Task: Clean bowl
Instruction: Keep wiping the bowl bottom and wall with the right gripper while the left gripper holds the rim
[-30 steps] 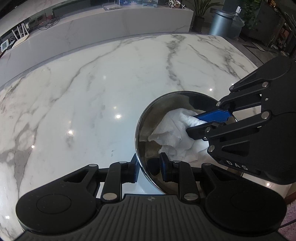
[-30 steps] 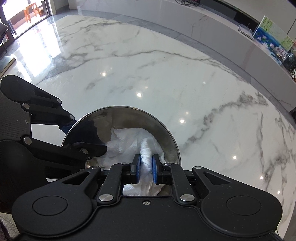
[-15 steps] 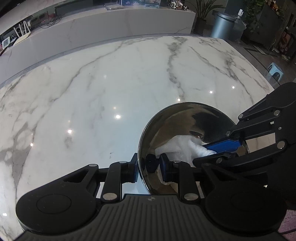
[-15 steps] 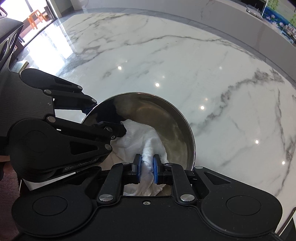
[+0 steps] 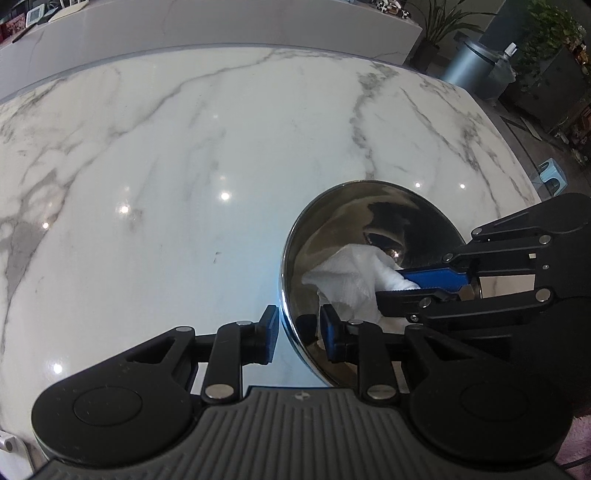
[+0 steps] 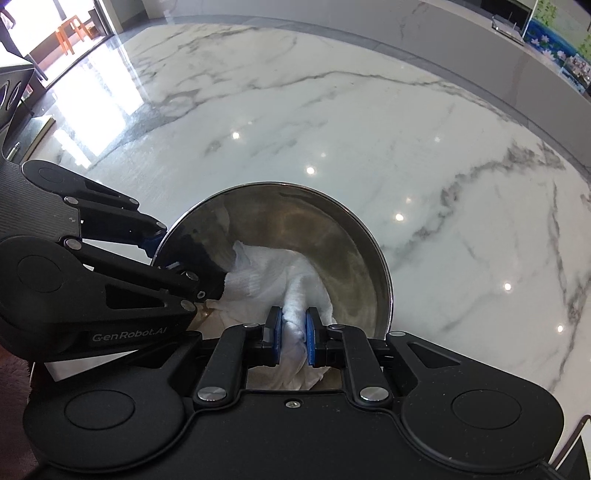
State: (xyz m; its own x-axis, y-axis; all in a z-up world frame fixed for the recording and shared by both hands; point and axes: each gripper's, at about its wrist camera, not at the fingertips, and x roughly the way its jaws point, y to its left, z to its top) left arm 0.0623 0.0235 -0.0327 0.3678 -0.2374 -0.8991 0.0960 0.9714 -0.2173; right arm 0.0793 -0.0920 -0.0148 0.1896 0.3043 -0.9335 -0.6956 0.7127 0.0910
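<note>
Steel shows nearest of all: a shiny bowl (image 6: 332, 236) sits just ahead of both grippers, tipped so that its hollow faces the right wrist camera. Its mirror wall reflects the black tools.

At the bowl's near side, the right gripper (image 6: 293, 332) reaches in over the rim. Its blue pads are clamped tight on a twisted neck of white cloth (image 6: 273, 273). The rest of the cloth spreads across the bowl's floor and lies against the inner wall.

At the bowl's left edge, as the right wrist camera sees it, the left gripper (image 5: 299, 330) straddles the rim. One pad is outside the bowl and the other is inside. The jaws have just been opening a little, with the rim between them. The outer pad lies right at the rim, and the grip looks kept, though the fisheye makes contact hard to judge.

Under the bowl, and stretching far beyond it, is a glossy white marble table (image 6: 369, 129) with grey veins and bright spots of reflected light.

Beyond the bowl and the table's far edge runs a long pale counter (image 5: 221, 29). To the right of that, still farther from the bowl, stand a grey bin (image 5: 469, 62) and green plants (image 5: 439, 18). A small blue stool (image 5: 552, 175) is on the floor, past the bowl's right side.
</note>
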